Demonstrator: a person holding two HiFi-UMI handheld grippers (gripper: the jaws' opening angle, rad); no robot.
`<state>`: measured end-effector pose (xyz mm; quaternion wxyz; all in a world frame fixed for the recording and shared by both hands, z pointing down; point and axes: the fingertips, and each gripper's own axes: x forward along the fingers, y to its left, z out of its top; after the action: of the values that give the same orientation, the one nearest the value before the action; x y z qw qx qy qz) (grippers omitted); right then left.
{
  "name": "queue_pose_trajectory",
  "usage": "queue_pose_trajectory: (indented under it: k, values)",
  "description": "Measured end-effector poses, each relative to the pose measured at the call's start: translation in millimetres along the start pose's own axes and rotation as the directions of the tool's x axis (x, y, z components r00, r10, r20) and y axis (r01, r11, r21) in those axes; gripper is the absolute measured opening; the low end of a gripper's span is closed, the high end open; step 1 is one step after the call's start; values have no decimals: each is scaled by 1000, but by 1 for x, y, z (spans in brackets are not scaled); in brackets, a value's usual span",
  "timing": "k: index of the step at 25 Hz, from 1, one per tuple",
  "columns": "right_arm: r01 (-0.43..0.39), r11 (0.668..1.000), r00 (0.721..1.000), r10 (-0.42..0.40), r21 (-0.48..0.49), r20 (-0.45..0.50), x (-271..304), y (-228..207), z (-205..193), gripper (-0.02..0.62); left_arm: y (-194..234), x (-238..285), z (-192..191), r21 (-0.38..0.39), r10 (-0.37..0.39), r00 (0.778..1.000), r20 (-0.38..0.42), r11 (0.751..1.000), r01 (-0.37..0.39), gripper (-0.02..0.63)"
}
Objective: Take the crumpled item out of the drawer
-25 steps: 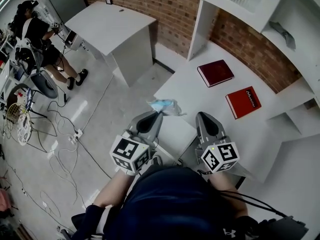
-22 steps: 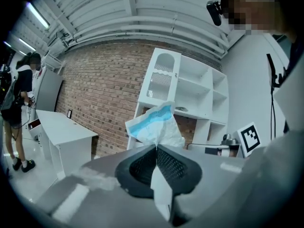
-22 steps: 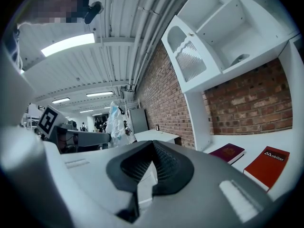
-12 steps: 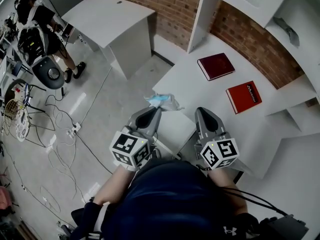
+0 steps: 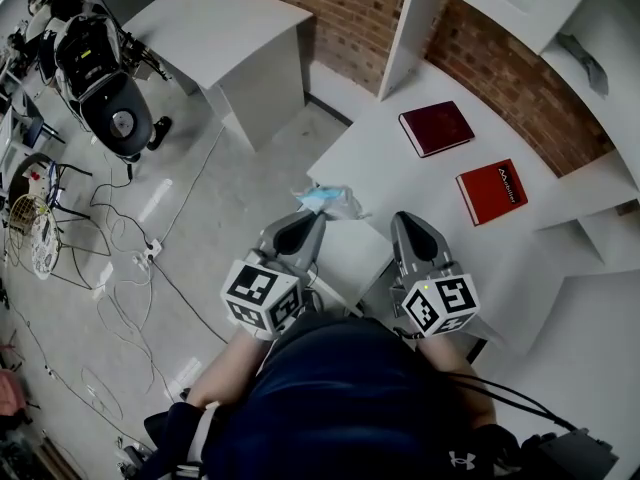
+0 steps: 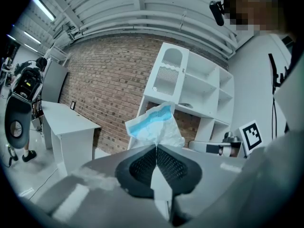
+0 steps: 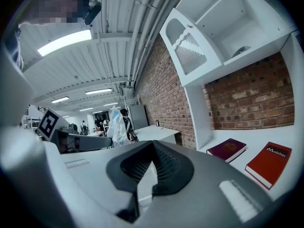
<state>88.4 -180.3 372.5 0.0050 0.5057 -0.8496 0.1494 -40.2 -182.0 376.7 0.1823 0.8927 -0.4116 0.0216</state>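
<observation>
— Material first: what does the crumpled item [image 6: 156, 125] look like?
— Thin, soft, creased sheet, white with a pale blue band; paper or film, I cannot tell. The left gripper [image 6: 156, 146] is clamped on its lower end, ribbed black pads [image 6: 142, 163] pinching it, the rest fanning out above the tips.
— Where is it relative to the desk [image 5: 385, 168]?
— At the desk's near left corner, right by the edge; whether it touches the top the head view leaves unclear.
— And the right gripper [image 7: 154, 143]?
— Jaws pressed together on nothing, by the desk's near edge.
— What does its view add?
— Two hardback books lying flat on the desk's smooth white top: a dark red book [image 7: 227, 149] and a brighter red book [image 7: 269, 163] with white lettering too small to read. The left gripper view shows neither.
— Anything cut off?
— A white panel [image 5: 348, 256] below the desk's near edge lies between the grippers, half covered by them; what it belongs to I cannot tell
</observation>
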Motion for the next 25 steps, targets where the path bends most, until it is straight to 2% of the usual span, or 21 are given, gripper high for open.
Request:
queue_pose_trajectory:
  k: [9, 25]
  values:
    - [15, 1000, 1000, -15, 7, -11, 3, -9, -2, 2, 5, 9, -1, 14, 7, 1000, -30, 1000, -6, 5]
    - [25, 999, 1000, -25, 23, -15, 4, 2, -10, 2, 12, -2, -11, 8, -7, 999, -35, 1000, 7, 5]
